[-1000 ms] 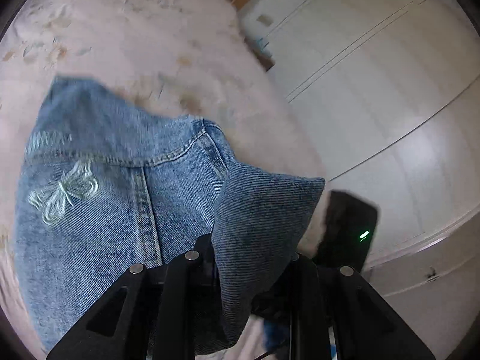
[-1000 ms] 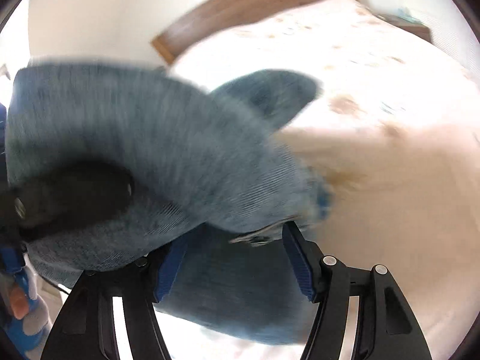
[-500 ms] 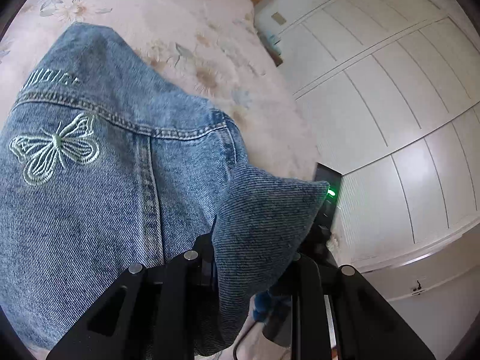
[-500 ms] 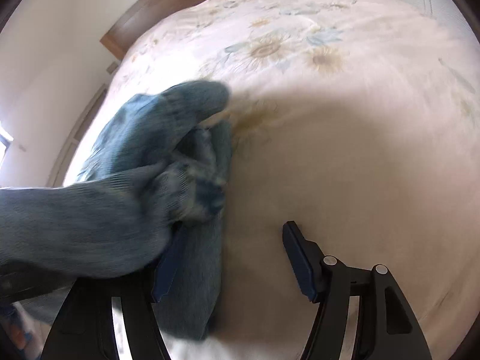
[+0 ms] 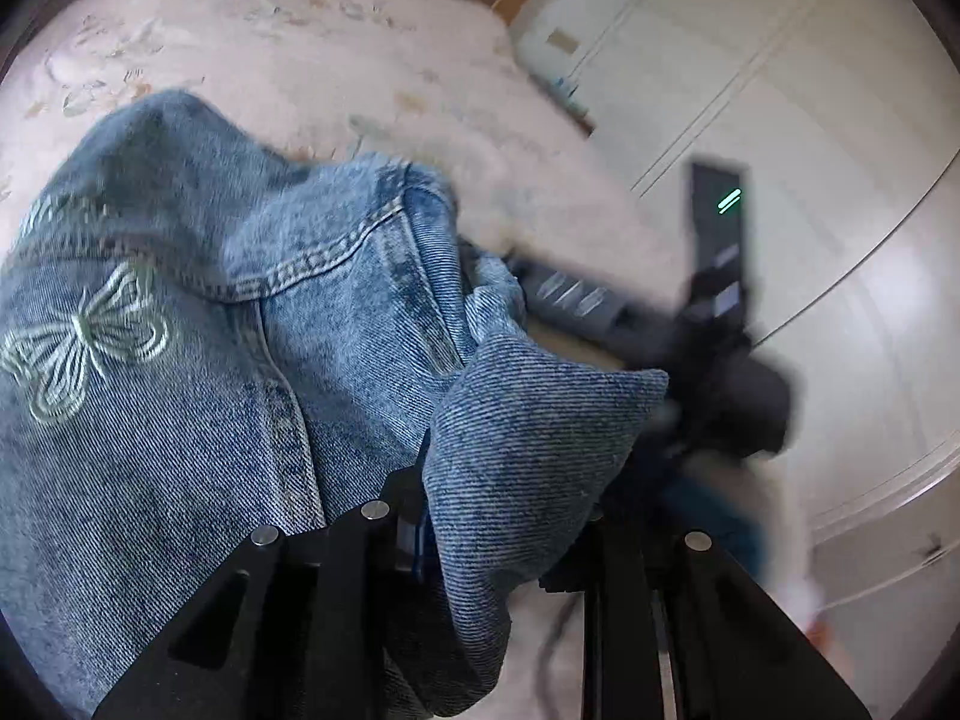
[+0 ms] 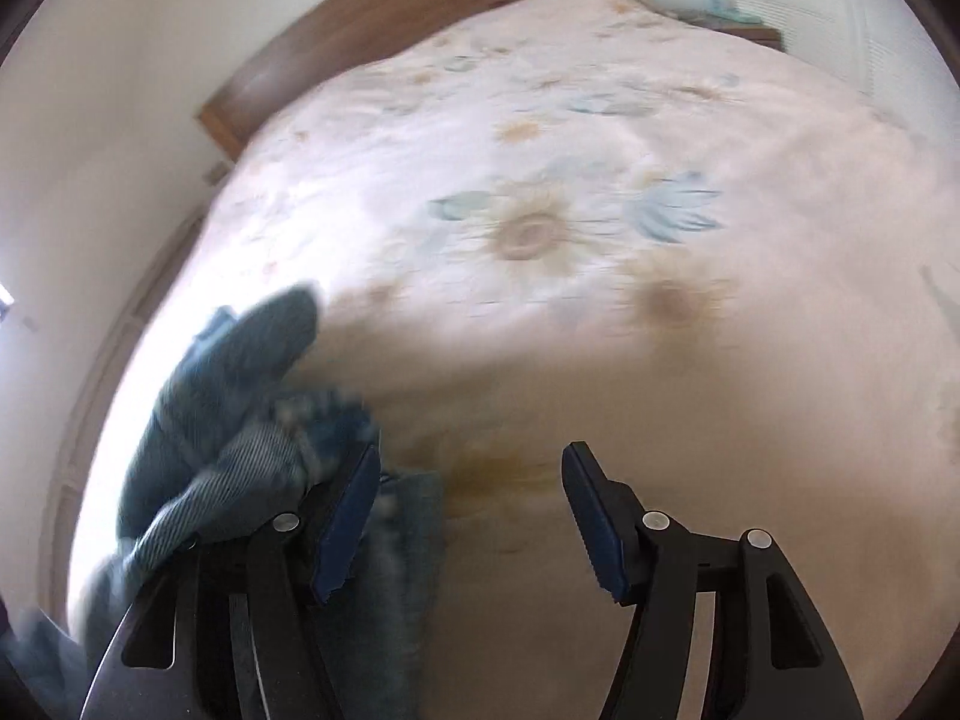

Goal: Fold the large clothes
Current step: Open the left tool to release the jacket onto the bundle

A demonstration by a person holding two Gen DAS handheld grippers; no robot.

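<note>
Left hand-held gripper: jaws narrow, clamped on a fold of the blue denim garment with a pale embroidered butterfly. The pinched fold bulges up between the black fingers and hides the pads. The rest of the denim hangs and spreads to the left of the gripper, its stitched seam running across the middle; the butterfly sits at the left edge of the left wrist view. The garment lies over the bed with a pale floral cover.

Right hand-held gripper: jaws wide apart, nothing between the blue pads; only bed cover shows in the gap. Bunched denim lies just beside the left-hand finger, against its outer side, blurred. Whether it touches the pad I cannot tell.

In the left wrist view the right gripper's black body shows blurred to the right of the denim. White panelled wardrobe doors stand behind it. Wooden headboard at the far end of the bed.
</note>
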